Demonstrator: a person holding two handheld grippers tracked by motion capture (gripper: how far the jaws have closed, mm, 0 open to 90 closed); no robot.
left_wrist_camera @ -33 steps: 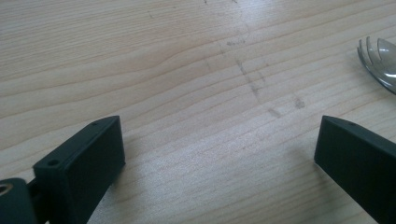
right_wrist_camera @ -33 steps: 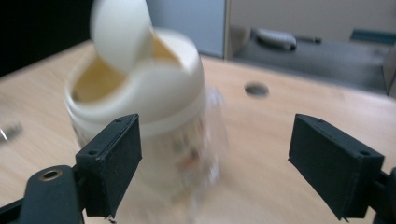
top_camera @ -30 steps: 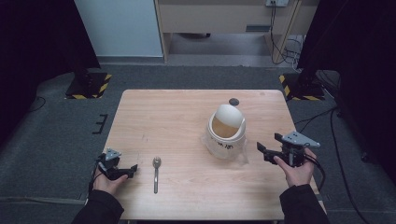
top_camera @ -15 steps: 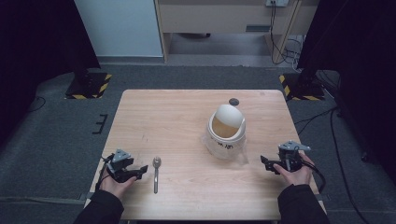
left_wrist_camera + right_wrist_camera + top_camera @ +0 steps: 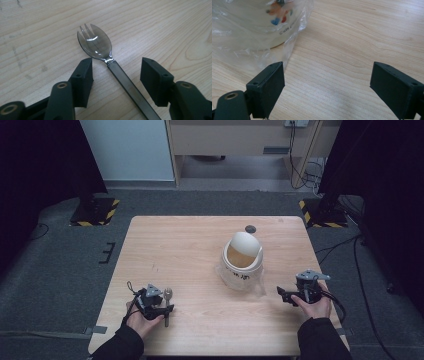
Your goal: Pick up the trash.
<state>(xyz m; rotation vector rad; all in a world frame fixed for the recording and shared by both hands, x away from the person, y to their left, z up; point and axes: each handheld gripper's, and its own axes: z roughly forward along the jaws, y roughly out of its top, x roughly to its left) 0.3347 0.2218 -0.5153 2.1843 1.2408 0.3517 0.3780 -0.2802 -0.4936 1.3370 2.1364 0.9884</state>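
Since the frame half a second back, the left gripper [image 5: 161, 306] has slid in toward the spork [image 5: 167, 301] and now sits over its handle; it was just left of the spork then. The right gripper [image 5: 287, 294] stays at about the same spot right of the cup [image 5: 242, 261], and the cup itself has not moved. High view: the cup, white with its lid tipped up and a tan inside showing, stands right of centre on the wooden table [image 5: 190, 250], wrapped in thin clear plastic; a small dark disc [image 5: 250, 228] lies beyond the cup near the far edge. The spork lies well left of the cup, near the front edge. The left gripper view adds what the high view cannot resolve: the spork [image 5: 100, 47] is smoky translucent with short tines, bowl up, on a flat dark handle that runs back between the two jaws. Left gripper [image 5: 116, 80] jaws: moderately open, one either side of the handle, neither pad touching it; nothing held. The right gripper view shows coloured print on the cup wall [image 5: 257, 20] and crinkled plastic film [image 5: 294, 37] spreading onto the table. Right gripper [image 5: 327, 86] jaws: wide open, bare wood between them; one pad sits just beside the film edge, contact not determinable.
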